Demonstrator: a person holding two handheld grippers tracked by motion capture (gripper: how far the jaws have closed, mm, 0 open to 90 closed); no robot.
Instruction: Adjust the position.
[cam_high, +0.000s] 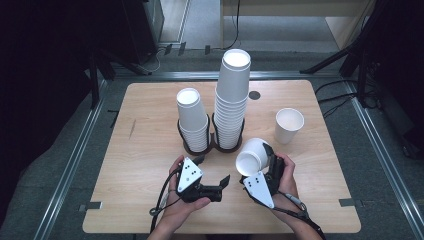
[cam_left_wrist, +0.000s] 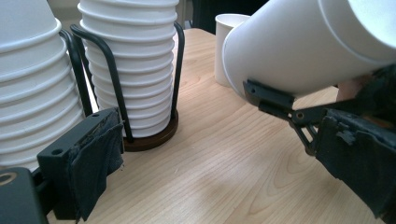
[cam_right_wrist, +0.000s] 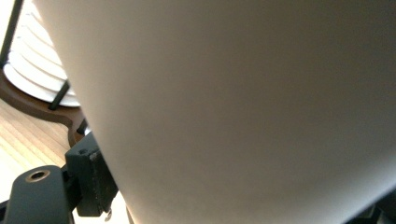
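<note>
From the high view, the right tool (cam_high: 262, 162) is clamped on a white paper cup (cam_high: 252, 156), which is tipped on its side with its mouth toward the person, just off the wooden surface (cam_high: 150, 150) and in front of the taller stack (cam_high: 231, 100) in the twin holder (cam_high: 212, 142); the left tool (cam_high: 212, 172) holds nothing, its jaws spread apart. A single cup (cam_high: 289, 125) stands upright to the right, and a shorter stack (cam_high: 192, 120) fills the other holder ring. In the left gripper view, a jaw of the right tool presses along the tilted cup's (cam_left_wrist: 303, 46) wall, beside the holder's wires. In the right gripper view, the cup wall (cam_right_wrist: 233, 116) sits right against the lens, pinched between the jaws. The thin wall could buckle under the squeeze, or the cup could swing into the stack and knock it.
</note>
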